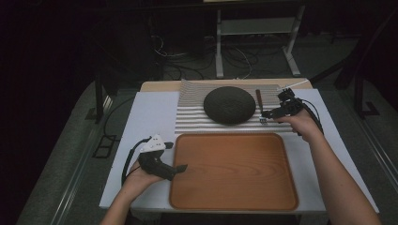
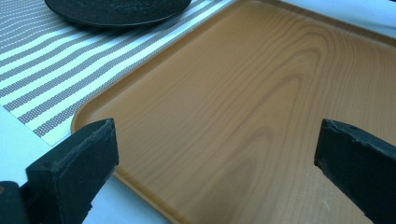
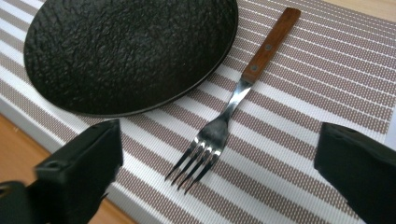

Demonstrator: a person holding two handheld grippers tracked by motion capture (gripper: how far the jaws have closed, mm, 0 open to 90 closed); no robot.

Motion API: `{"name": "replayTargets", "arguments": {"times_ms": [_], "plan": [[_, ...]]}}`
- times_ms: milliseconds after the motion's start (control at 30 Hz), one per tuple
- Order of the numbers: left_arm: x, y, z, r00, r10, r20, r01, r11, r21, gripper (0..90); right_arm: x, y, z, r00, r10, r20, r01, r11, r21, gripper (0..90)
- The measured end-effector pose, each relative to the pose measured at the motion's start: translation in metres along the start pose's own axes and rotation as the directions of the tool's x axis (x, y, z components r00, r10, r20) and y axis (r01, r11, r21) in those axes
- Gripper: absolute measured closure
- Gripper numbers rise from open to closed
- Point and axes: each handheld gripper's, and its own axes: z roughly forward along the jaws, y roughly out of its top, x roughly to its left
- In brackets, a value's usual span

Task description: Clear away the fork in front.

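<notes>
Right hand-held gripper wide open, empty, jaws either side of the fork on striped mat.

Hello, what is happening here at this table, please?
A person holds a gripper in each hand. The right gripper hovers open over a fork lying on a striped placemat beside a black plate. The left gripper waits open at the edge of an empty wooden tray.

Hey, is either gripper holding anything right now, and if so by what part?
Nothing is held. The right gripper is open above the fork on the striped mat; the left gripper is open over the wooden tray.
</notes>
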Motion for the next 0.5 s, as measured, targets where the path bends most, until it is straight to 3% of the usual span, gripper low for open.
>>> {"name": "replayTargets", "arguments": {"times_ms": [300, 333, 500], "plan": [[0.001, 0.0, -0.002, 1.0, -0.004, 0.001, 0.004, 0.9999, -0.01, 0.0, -0.008, 0.018, 0.013, 0.9993, 0.025, 0.026, -0.027, 0.998, 0.052, 19.9], [0.001, 0.001, -0.002, 1.0, -0.007, 0.004, 0.007, 0.9998, -0.016, 0.0, -0.01, 0.021, 0.017, 0.9987, 0.043, 0.029, -0.045, 0.997, 0.07, 25.7], [0.0, 0.001, -0.003, 1.0, -0.005, 0.006, 0.006, 0.9998, -0.019, 0.0, -0.014, 0.03, 0.03, 0.9976, 0.067, 0.019, -0.069, 0.991, 0.116, 38.5]]}}
